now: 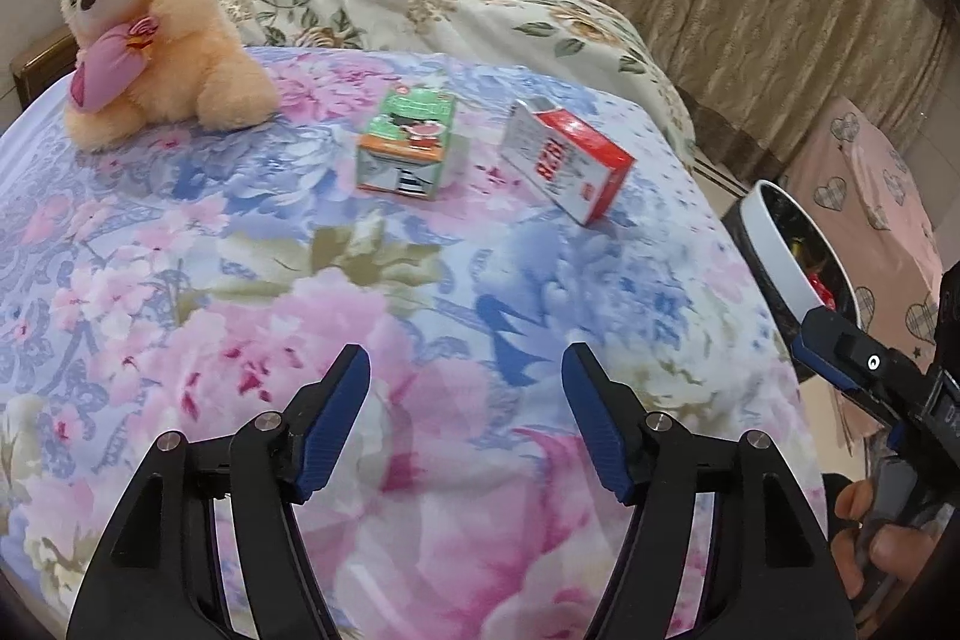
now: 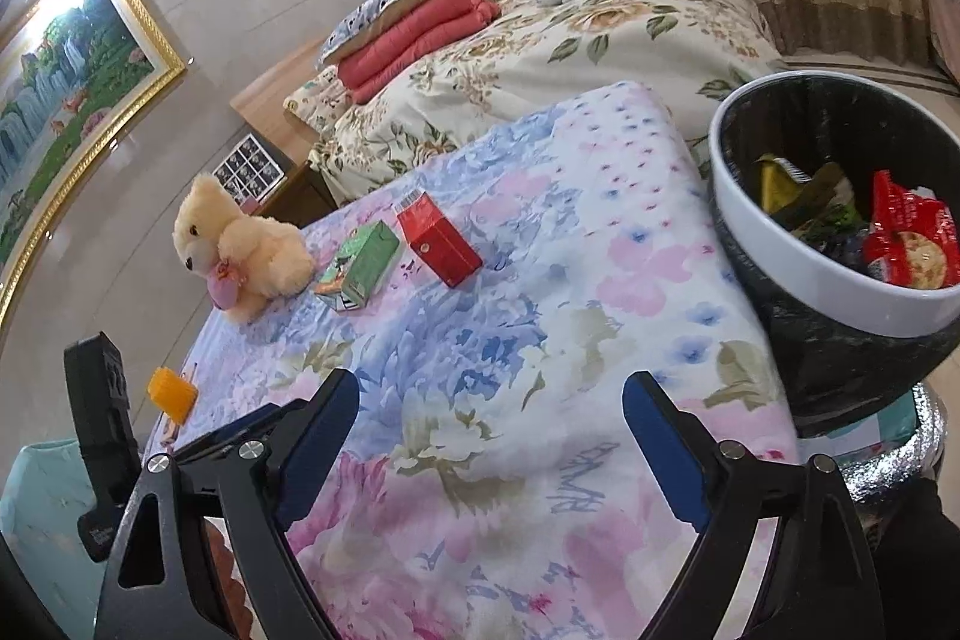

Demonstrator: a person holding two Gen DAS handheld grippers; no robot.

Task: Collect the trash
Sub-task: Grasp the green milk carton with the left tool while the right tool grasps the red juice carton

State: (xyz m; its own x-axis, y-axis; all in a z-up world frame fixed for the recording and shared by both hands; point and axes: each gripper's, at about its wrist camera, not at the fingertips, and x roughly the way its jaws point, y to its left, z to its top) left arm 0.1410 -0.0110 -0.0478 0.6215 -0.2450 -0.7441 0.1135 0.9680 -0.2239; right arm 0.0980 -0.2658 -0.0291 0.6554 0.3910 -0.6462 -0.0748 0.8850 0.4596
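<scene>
— Looking past your left tool, what's left?

— Both your tools stand wide and empty over the flowered bed. Ahead of the left tool lie the green carton and, just right of it, the red box, both uncollected. Beside your right tool, up to its right, the bin already holds wrappers. An orange thing lies to its left.

right gripper: hovering open over the floral blanket;
bin: holding wrappers;
red box: lying beside green box
</scene>
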